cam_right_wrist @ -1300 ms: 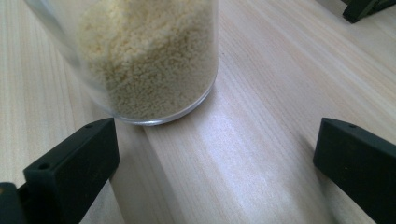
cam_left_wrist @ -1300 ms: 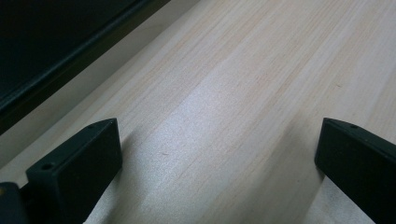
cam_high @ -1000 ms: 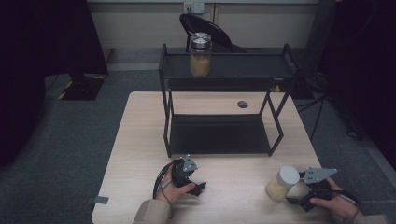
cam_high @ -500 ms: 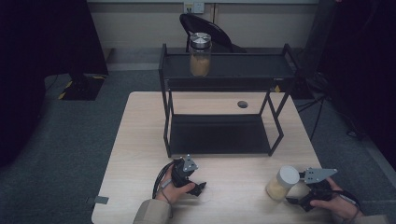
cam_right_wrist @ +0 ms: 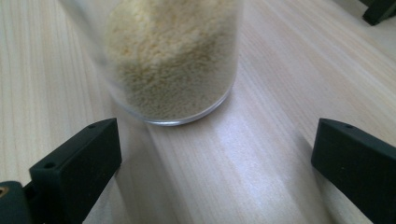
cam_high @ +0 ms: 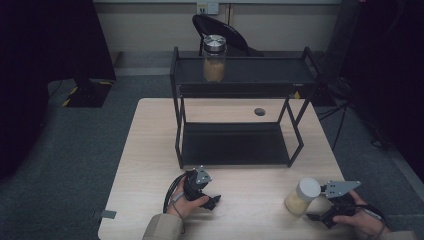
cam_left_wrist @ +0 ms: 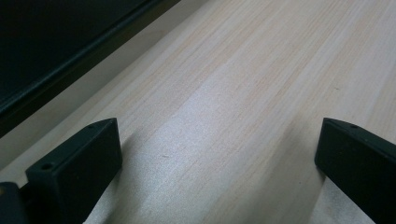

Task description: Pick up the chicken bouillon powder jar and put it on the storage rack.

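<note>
While it stands upright on the worktop (cam_high: 150,150), the jar (cam_high: 301,196) of pale yellow grains sits down at about 5 o'clock on the wood, near the front edge. It has a white lid on top. In the right gripper view the jar (cam_right_wrist: 173,60) is just ahead of the two black jaws, a bit toward 11 o'clock, and its glass bottom touches the wood. Neither jaw touches it.

The right claw (cam_high: 315,214) is spread wide. It lies just beside the jar, at the jar's 4 o'clock, held in the person's right hand (cam_high: 362,220).

The left claw (cam_high: 214,200) is spread wide too, with bare wood between its jaws. It rests low on the worktop at about 7 o'clock, well apart from the jar, held in the left hand (cam_high: 187,202).

A black shelf rack (cam_high: 177,120) stands in the middle of the worktop, past both claws. On its top shelf, toward 12 o'clock, stands a second jar (cam_high: 214,58) with a silver lid. A small dark round hole (cam_high: 259,111) shows in the wood behind the rack.
</note>
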A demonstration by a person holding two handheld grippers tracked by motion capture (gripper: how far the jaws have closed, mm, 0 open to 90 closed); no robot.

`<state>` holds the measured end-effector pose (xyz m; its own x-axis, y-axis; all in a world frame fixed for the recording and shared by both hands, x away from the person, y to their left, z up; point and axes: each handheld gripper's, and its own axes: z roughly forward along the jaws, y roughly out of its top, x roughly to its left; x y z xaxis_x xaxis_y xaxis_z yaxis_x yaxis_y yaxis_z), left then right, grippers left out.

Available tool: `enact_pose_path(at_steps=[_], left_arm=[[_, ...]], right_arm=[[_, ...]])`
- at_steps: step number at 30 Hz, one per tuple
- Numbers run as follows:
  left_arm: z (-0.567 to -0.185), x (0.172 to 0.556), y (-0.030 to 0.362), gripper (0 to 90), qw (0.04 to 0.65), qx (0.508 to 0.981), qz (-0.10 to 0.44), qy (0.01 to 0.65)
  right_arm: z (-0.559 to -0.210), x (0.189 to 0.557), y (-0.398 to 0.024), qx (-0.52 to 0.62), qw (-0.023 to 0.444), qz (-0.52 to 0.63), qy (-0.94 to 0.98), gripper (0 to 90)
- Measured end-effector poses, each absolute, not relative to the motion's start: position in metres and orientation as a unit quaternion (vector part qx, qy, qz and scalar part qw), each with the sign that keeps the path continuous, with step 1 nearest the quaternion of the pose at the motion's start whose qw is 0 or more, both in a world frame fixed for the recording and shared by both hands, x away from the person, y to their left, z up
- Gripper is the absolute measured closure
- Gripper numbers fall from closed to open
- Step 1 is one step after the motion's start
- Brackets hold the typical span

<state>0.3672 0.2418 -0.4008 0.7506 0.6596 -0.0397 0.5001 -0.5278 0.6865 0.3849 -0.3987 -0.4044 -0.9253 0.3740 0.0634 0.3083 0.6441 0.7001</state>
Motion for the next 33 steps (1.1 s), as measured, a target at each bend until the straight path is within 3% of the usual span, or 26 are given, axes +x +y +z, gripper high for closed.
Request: enact_pose_path(at_steps=[33], left_arm=[[-0.401, 0.367, 0.242, 0.0, 0.352, 0.867, 0.113, 0.334]], right_arm=[[-0.370, 0.377, -0.394, 0.190, 0.039, 0.437, 0.878, 0.4]])
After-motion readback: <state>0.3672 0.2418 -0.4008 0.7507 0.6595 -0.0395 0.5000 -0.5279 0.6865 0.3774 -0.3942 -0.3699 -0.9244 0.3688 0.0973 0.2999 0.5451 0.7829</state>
